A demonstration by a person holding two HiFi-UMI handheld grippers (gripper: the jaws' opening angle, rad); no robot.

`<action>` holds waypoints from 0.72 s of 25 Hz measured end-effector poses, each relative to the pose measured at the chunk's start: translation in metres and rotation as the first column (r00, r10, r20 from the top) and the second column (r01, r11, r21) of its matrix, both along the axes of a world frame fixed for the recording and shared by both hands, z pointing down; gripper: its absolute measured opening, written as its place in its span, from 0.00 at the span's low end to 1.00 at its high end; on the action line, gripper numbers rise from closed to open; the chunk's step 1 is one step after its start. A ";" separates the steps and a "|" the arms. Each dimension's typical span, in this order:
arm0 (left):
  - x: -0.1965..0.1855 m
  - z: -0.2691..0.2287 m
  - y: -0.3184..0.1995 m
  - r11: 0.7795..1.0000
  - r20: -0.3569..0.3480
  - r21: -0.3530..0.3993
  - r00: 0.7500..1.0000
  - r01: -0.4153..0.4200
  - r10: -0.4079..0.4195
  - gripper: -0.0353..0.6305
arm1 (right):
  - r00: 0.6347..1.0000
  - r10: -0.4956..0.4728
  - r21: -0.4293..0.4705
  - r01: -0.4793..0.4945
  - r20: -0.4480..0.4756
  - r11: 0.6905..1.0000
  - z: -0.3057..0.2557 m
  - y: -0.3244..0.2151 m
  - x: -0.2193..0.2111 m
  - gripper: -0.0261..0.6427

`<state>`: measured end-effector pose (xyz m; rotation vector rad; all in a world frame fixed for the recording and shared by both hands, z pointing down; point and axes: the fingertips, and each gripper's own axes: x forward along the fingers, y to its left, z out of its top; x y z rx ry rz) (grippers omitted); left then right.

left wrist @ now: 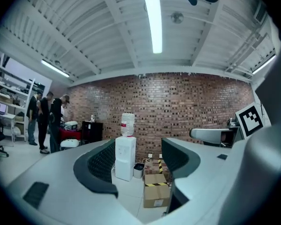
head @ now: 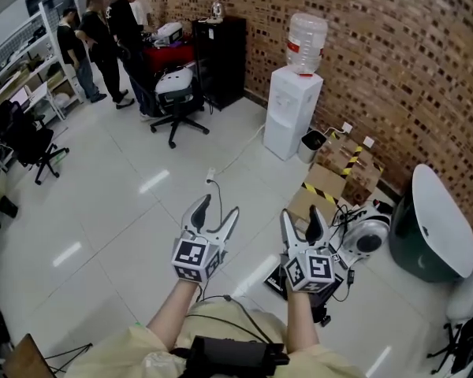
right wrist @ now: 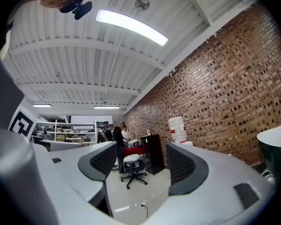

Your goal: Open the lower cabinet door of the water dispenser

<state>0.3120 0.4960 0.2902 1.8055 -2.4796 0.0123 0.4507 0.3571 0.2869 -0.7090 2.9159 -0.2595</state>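
Your left gripper point(head: 220, 207) and right gripper point(head: 300, 215) are side by side and level over the pale floor point(head: 126, 211), each with its jaws spread and nothing between them. Between the left jaws you look straight at the water dispenser point(head: 292, 113). It stands well apart from both grippers, against the brick wall point(head: 394, 61), with a bottle point(head: 307, 43) on top, a small bin point(head: 313, 142) just beside it and cardboard boxes point(head: 331, 181) nearer you. Its lower cabinet door point(left wrist: 123, 168) is too small to tell shut from ajar. The right gripper faces an office chair point(head: 176, 93) and a black cabinet point(head: 221, 50).
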 end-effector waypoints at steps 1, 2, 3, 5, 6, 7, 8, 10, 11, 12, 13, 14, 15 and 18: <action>-0.003 0.000 -0.008 1.000 0.006 -0.012 1.000 0.002 -0.002 0.50 | 1.000 -0.006 -0.011 0.006 -0.004 1.000 0.001 -0.008 -0.005 0.55; -0.008 0.000 -0.014 1.000 0.008 -0.022 1.000 0.008 -0.008 0.50 | 1.000 -0.014 -0.020 0.014 -0.008 1.000 0.002 -0.014 -0.010 0.55; -0.014 0.000 -0.019 0.999 0.007 -0.028 1.000 0.016 -0.016 0.50 | 1.000 -0.023 -0.026 0.023 -0.011 0.999 0.002 -0.018 -0.016 0.55; -0.025 0.004 -0.024 0.999 -0.002 -0.040 1.000 0.030 -0.030 0.50 | 0.999 -0.039 -0.035 0.039 -0.014 0.999 0.005 -0.024 -0.025 0.55; -0.030 0.007 -0.026 0.998 -0.007 -0.046 0.999 0.033 -0.034 0.50 | 0.999 -0.045 -0.040 0.045 -0.013 0.998 0.008 -0.026 -0.030 0.55; -0.035 0.010 -0.028 0.998 -0.012 -0.051 0.999 0.037 -0.037 0.50 | 0.999 -0.052 -0.046 0.051 -0.011 0.998 0.012 -0.027 -0.034 0.55; -0.042 0.013 -0.030 0.998 -0.016 -0.055 0.999 0.042 -0.043 0.50 | 0.998 -0.061 -0.050 0.060 -0.009 0.997 0.016 -0.028 -0.040 0.55; -0.061 0.019 -0.040 0.997 -0.024 -0.058 0.998 0.058 -0.060 0.50 | 0.996 -0.083 -0.054 0.082 -0.016 0.995 0.024 -0.035 -0.058 0.55; -0.070 0.023 -0.050 0.996 -0.028 -0.058 0.998 0.061 -0.063 0.50 | 0.996 -0.089 -0.057 0.087 -0.027 0.995 0.028 -0.041 -0.066 0.55; -0.078 0.027 -0.062 0.997 -0.034 -0.059 0.998 0.056 -0.058 0.50 | 0.995 -0.087 -0.061 0.084 -0.039 0.995 0.031 -0.049 -0.072 0.55; -0.084 0.031 -0.075 0.997 -0.040 -0.058 0.998 0.045 -0.047 0.50 | 0.996 -0.078 -0.064 0.075 -0.049 0.995 0.034 -0.059 -0.076 0.55; -0.090 0.035 -0.089 0.998 -0.045 -0.057 0.998 0.032 -0.034 0.50 | 0.996 -0.065 -0.066 0.061 -0.056 0.996 0.037 -0.071 -0.079 0.55; -0.096 0.037 -0.102 0.998 -0.047 -0.055 0.999 0.020 -0.023 0.50 | 0.997 -0.049 -0.065 0.045 -0.059 0.997 0.038 -0.084 -0.083 0.55; -0.121 0.039 -0.143 0.999 -0.039 -0.049 0.999 -0.004 0.002 0.50 | 0.999 -0.004 -0.043 0.002 -0.049 0.999 0.035 -0.127 -0.100 0.55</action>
